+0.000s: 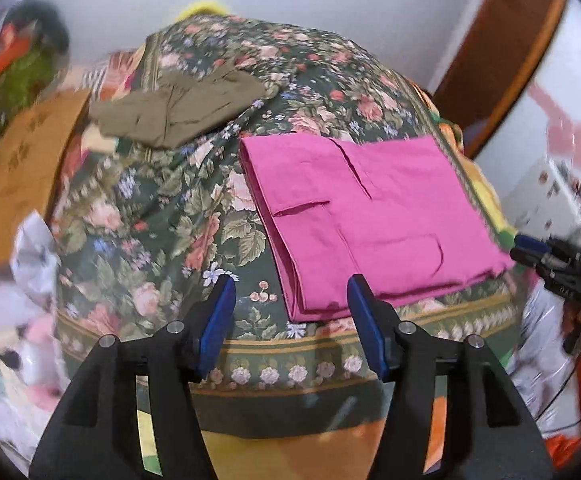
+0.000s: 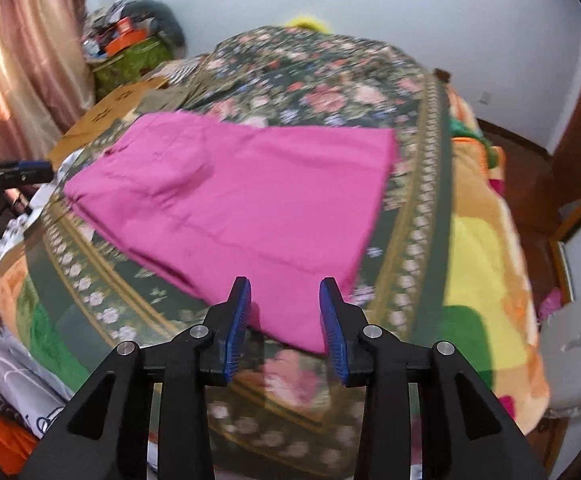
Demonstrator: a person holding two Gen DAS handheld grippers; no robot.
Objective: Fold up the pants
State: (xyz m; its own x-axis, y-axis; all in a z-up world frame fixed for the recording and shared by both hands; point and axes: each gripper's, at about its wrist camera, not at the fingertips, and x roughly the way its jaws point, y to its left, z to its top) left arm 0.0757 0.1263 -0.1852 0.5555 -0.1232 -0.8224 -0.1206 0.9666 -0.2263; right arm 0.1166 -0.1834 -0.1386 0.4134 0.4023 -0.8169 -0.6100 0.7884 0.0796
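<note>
The pink pants (image 1: 370,216) lie folded on the bed (image 1: 138,216) — both hand-held grippers (image 1: 290,300) (image 2: 285,300) spread, empty; next, probably only smoothing.

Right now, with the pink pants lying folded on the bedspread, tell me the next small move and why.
Probably draw both grippers back and go for the olive garment. The pink pants already lie flat in a neat folded stack on the bedspread. The left gripper and right gripper stand open with nothing clamped. The olive garment lies rumpled farther back.
</note>
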